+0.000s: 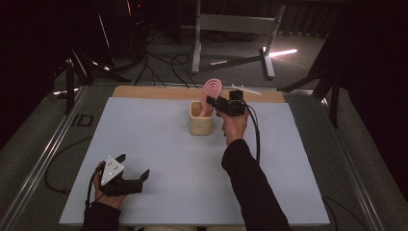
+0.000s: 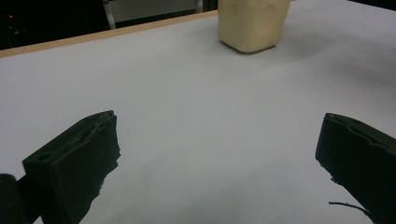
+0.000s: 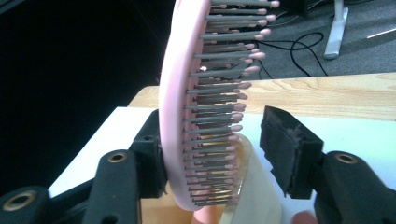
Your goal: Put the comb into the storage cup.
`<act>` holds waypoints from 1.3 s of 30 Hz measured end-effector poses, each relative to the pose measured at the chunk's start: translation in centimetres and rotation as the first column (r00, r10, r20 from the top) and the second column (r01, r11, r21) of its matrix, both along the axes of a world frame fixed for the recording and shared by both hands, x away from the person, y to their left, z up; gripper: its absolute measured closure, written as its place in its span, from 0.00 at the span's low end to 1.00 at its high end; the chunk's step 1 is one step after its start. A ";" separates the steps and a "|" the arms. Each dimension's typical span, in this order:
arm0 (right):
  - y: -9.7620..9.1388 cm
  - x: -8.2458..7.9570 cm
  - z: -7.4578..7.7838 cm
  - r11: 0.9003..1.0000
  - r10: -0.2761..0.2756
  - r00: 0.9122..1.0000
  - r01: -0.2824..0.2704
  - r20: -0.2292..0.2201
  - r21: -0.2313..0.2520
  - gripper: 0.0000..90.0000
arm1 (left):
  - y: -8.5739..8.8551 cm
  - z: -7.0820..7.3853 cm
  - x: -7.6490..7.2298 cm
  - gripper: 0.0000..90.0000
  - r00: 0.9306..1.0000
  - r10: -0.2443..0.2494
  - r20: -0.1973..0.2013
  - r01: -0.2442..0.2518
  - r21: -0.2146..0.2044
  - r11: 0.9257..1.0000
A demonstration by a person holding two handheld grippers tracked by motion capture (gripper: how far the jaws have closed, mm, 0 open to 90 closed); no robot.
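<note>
— Black jaws of your left gripper (image 1: 132, 170) stand spread and empty over the near left corner of the table (image 1: 159, 192). What's the right one doing?

— Your right gripper (image 1: 211, 102) straddles the pink hairbrush (image 1: 210, 91), which stands handle-down in the cream cup (image 1: 200, 124) near the table's far edge. One jaw touches the brush's back; the other stands just off the bristles. I judge the brush nearly released or about to be gripped: move squarely, so the cup doesn't tip.

— And the room?

— Pale sheet on the table, a wooden strip (image 1: 154, 92) along its far edge; beyond, dark floor, cables (image 1: 168, 62), a metal stand (image 1: 231, 29).
</note>
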State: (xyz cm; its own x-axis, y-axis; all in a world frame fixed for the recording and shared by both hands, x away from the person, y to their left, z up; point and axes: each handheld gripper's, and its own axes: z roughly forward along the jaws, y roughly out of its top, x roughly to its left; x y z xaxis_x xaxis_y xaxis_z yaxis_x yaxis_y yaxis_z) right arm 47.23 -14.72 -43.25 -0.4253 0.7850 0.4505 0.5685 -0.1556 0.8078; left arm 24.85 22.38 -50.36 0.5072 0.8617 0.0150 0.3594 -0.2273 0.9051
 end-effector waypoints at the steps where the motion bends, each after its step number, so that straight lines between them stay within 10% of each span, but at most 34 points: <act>1: 0.0 0.0 0.0 1.000 -0.001 1.000 0.001 0.000 0.000 0.45 | 0.0 0.0 0.0 0.00 1.000 0.000 -0.001 0.000 0.002 1.000; 13: -0.3 -0.1 0.1 1.000 0.023 1.000 -0.023 0.004 0.004 0.40 | 0.0 0.0 0.0 0.00 1.000 0.000 -0.001 0.000 0.004 1.000; 21: -0.1 -0.2 0.2 0.998 0.006 1.000 -0.005 0.011 -0.062 0.17 | 0.0 0.0 0.0 0.00 1.000 0.002 0.000 -0.002 0.002 1.000; 39: -1.8 -1.1 1.2 0.988 0.039 0.999 -0.033 0.034 -0.152 0.10 | 0.0 -0.1 0.0 0.00 1.000 0.009 -0.002 -0.009 0.002 1.000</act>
